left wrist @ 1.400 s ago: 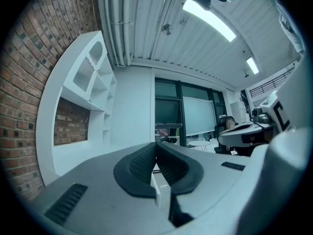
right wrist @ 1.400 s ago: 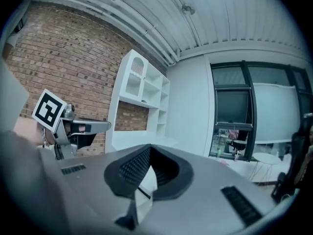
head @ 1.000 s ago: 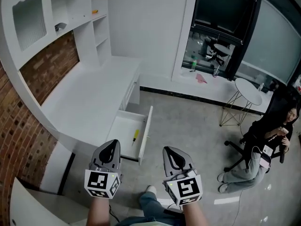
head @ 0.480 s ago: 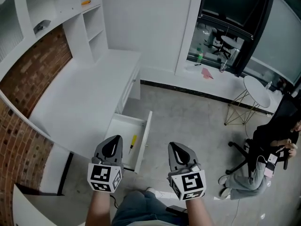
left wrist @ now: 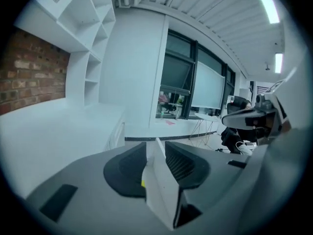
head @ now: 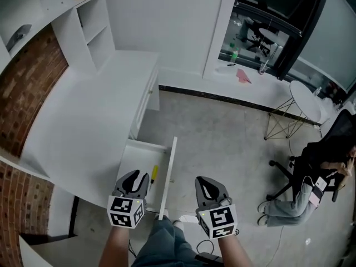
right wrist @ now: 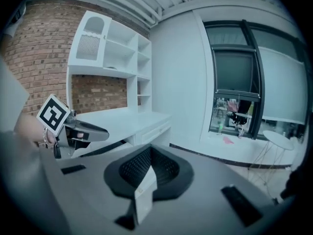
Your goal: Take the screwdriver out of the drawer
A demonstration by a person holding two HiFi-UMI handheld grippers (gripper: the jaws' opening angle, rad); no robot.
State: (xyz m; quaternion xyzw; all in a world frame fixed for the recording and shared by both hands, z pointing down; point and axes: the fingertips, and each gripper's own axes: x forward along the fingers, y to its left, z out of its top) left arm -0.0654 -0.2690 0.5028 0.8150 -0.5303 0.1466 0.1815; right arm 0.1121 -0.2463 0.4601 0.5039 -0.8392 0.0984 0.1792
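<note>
Left claw (head: pixel 138 177), jaws opening with nothing pinched, hovers over the drawer (head: pixel 168 168); yellow screwdriver (head: pixel 154 173) just ahead. Right claw (head: pixel 210 183) pressed together.

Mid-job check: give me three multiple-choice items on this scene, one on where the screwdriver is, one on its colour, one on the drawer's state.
1. Where does the screwdriver lie?
A. on the desk top
B. inside the drawer
C. on the floor

2. What colour is its handle?
A. yellow
B. red
C. blue

3. The drawer is:
A. pushed shut
B. pulled open
C. lifted out onto the floor

Key:
1 B, it rests on the drawer's bottom.
2 A, the head view shows it yellow.
3 B, the drawer juts out with its inside showing from above.
</note>
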